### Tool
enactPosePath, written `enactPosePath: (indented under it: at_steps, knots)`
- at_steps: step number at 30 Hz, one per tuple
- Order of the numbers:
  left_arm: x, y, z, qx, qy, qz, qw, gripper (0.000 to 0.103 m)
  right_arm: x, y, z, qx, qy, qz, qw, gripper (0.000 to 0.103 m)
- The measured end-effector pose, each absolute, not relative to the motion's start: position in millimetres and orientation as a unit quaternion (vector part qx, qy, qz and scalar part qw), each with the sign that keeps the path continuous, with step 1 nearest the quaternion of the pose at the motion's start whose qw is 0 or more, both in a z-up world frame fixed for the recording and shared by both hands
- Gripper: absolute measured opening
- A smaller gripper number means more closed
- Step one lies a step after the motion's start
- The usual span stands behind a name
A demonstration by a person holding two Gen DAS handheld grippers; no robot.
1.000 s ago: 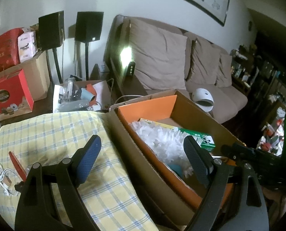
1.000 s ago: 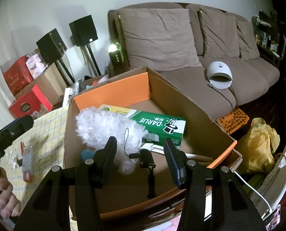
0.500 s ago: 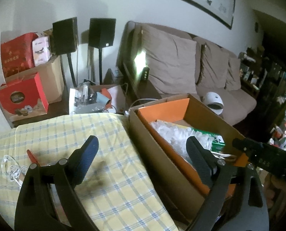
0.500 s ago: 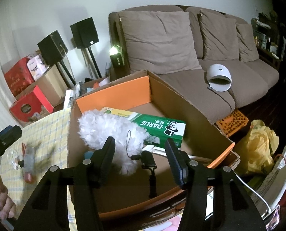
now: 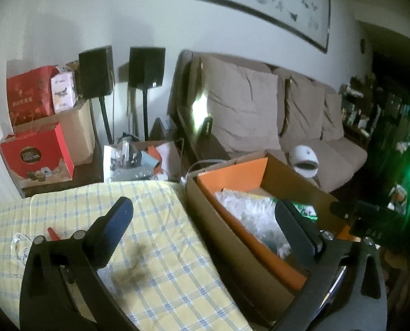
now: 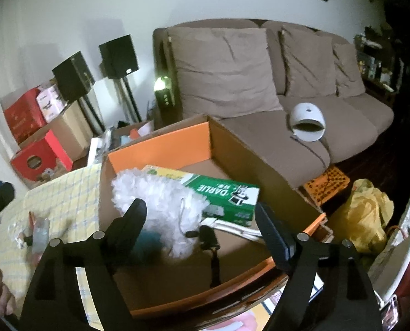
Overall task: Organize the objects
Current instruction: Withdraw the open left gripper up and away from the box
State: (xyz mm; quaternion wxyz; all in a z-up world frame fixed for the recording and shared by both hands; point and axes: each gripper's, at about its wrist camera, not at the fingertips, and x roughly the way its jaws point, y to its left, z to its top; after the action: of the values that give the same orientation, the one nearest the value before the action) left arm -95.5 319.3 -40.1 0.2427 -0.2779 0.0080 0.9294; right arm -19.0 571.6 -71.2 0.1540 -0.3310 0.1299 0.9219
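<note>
— Two grippers are showing, and both are standing with fingers apart. What is the right gripper [image 6: 200, 222] doing?

— It is hanging over the near edge of the cardboard box [image 6: 260, 162], its fingers having just been opening, with nothing pressed between them. A small black tripod [image 6: 211, 244] is lying on the box floor below the gap, clear of both fingers.

— And what else is sitting in the box?

— A white fluffy duster [image 6: 160, 195] is lying against the left wall, touching a green Darlie carton [image 6: 224, 193] that is leaning tilted along the back.

— Where is the left gripper [image 5: 202, 220] pointing?

— It is hovering over the right edge of the tabletop, where the yellow checked cloth [image 5: 155, 248] is meeting the box's side. Its fingers have also just been opening, wide and empty. One finger is over the cloth, the other over the box.

— Anything left on the cloth?

— A red-handled item [image 5: 53, 233] and something clear are lying near its left edge, too blurred to name.
</note>
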Motion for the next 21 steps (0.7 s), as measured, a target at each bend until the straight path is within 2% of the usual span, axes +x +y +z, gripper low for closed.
enactPosePath:
  at_steps: [9,15,17,21]
  knots:
    - [-92,310,-28,-0.260,0.004,0.938,0.232,0.103,-14,574,-65,-0.316,0.134,0.925,0.164,0.089]
    - [-92,302,-22,-0.249,0.006,0.943,0.222,0.103,-12,570,-60,-0.311,0.127,0.927,0.168,0.096]
    - [-93,299,-21,-0.247,0.006,0.945,0.215,0.103,-11,569,-57,-0.307,0.123,0.928,0.171,0.101]
    - [-96,291,-19,-0.250,-0.003,0.945,0.212,0.103,-10,566,-53,-0.302,0.117,0.931,0.170,0.101]
